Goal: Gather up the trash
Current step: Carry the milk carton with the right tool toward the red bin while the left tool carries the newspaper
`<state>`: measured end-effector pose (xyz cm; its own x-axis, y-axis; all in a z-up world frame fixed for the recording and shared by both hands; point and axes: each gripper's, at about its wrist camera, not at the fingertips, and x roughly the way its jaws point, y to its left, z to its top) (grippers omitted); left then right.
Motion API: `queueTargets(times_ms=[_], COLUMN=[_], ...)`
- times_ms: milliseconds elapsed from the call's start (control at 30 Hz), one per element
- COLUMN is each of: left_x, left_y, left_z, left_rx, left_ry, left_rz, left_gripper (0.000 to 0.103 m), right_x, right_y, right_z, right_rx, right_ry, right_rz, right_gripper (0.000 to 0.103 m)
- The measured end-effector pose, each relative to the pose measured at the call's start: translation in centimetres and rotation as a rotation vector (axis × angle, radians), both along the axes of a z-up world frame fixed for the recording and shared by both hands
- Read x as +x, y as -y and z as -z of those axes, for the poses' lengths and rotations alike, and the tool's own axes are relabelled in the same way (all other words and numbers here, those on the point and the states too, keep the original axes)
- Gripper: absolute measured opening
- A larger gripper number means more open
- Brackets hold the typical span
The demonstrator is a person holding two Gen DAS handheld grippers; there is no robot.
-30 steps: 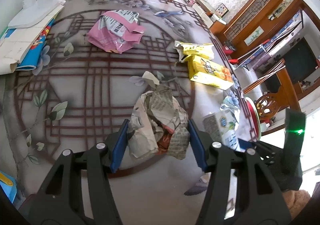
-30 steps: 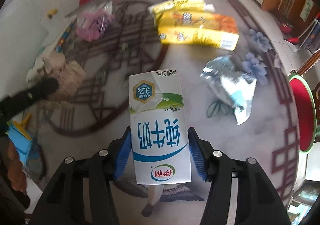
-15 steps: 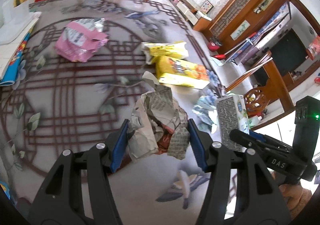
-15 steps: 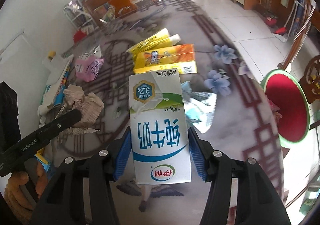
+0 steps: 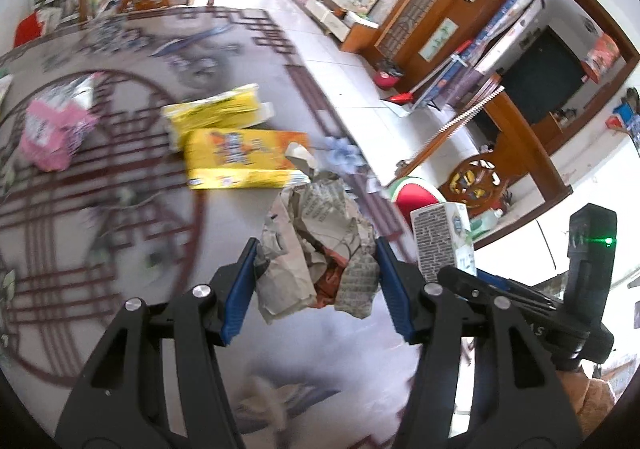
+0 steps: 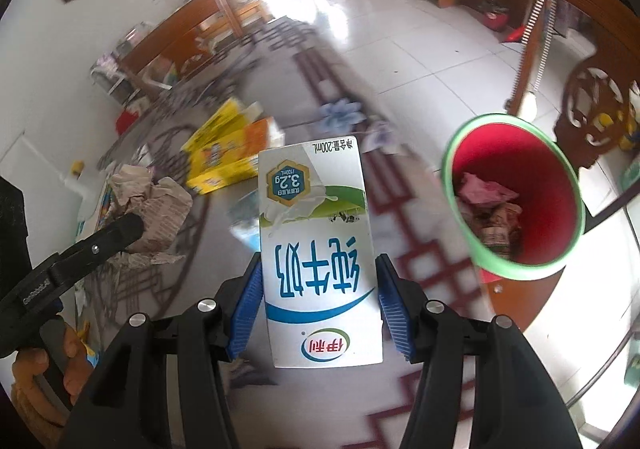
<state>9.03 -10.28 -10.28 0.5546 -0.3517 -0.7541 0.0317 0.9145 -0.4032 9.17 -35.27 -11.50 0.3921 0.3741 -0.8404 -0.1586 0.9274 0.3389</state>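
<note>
- Two grippers are loaded, each with one piece of trash clamped between its blue pads.
- Left gripper (image 5: 316,285): jaws closed on a crumpled newspaper wad (image 5: 316,249). The wad fills the gap from pad to pad and bulges forward past the fingertips.
- Right gripper (image 6: 318,301): jaws closed on a white milk carton (image 6: 320,257), gripped by its two side faces – the carton stands lengthwise between the fingers, its printed front toward the camera, its far end well ahead of the tips.
- Red bin (image 6: 516,193) with a green rim: ahead and to the right of the right jaws, beyond the edge of the patterned table (image 6: 404,233). It holds pink and paper scraps.
- Yellow packets (image 5: 240,153): on the table ahead and left of the left jaws, apart from both grippers.
- Pink wrapper (image 5: 52,133): far left of the left jaws, blurred.
</note>
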Motion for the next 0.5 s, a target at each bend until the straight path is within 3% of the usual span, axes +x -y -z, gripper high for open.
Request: queueTargets(times_ms=[500], left_x=[4.3], left_y=[12.2], left_z=[-0.1], left_rx=[-0.002], left_ry=[0.005], left_rz=[0.149], left_gripper=[0.055], right_x=[2.0], right_y=[12.0], right_z=[0.1], right_rx=[0.027], right_ry=[0.006], right_rz=[0.139], right_gripper=[0.053])
